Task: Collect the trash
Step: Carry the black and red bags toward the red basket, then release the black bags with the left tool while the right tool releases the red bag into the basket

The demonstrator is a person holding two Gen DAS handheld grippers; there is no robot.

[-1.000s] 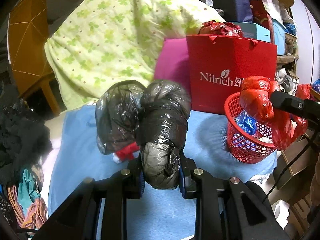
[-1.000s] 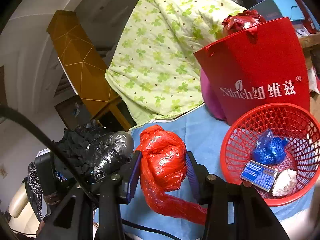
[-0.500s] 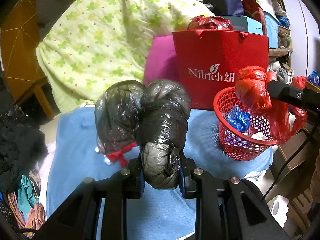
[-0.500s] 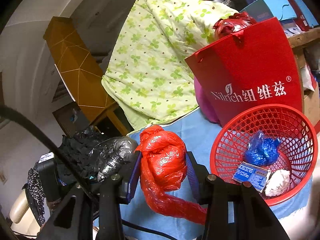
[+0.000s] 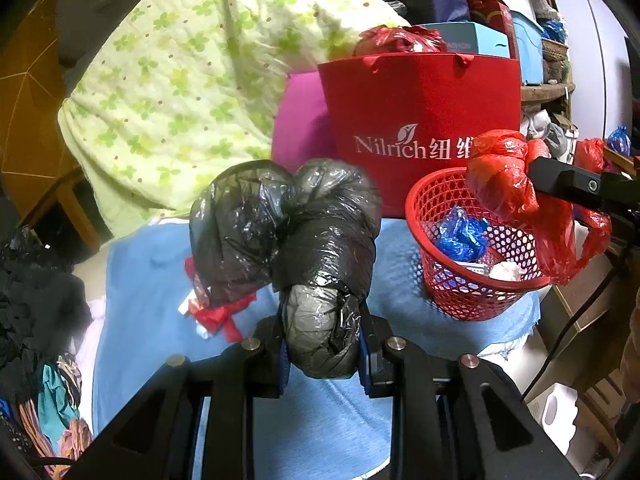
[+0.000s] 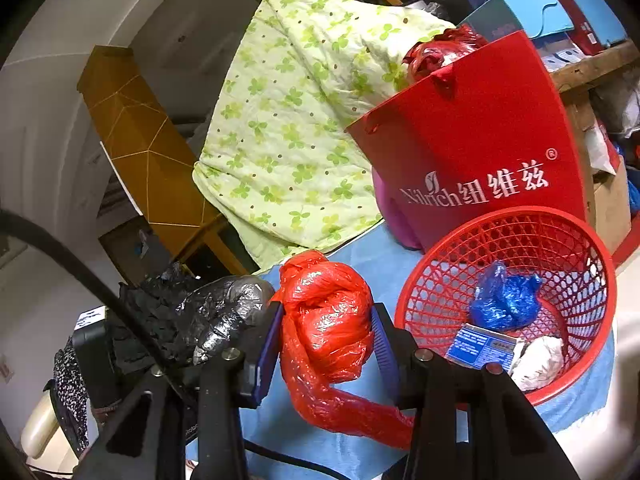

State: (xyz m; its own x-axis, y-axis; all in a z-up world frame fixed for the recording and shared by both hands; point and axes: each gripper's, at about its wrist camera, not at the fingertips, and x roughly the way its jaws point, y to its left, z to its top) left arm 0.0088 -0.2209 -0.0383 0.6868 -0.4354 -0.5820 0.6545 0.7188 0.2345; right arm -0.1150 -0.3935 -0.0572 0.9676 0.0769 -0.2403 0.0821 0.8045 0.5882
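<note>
My left gripper (image 5: pixel 323 354) is shut on a crumpled black plastic bag (image 5: pixel 304 248) and holds it above the blue cloth (image 5: pixel 160 280). My right gripper (image 6: pixel 326 348) is shut on a bunched red plastic bag (image 6: pixel 326 316), its tail hanging down. In the left wrist view that red bag (image 5: pixel 504 184) hangs over the near rim of the red mesh basket (image 5: pixel 460 292). The basket (image 6: pixel 440 280) holds a blue bag (image 6: pixel 504 300), a small blue box (image 6: pixel 480 346) and a white wad (image 6: pixel 538 362). A red and white scrap (image 5: pixel 216 316) lies on the cloth under the black bag.
A red Nilrich paper bag (image 5: pixel 424 120) stands behind the basket, with a pink cushion (image 5: pixel 300 120) beside it. A green flowered quilt (image 5: pixel 192 72) is heaped at the back. Dark clothes (image 5: pixel 32 288) lie at the left. Shelves with boxes (image 5: pixel 520 40) stand at the right.
Both grippers have shifted so the basket and red paper bag sit further left and nearer in the left wrist view. The red bag now hangs closer over the basket. Both grips are unchanged.
</note>
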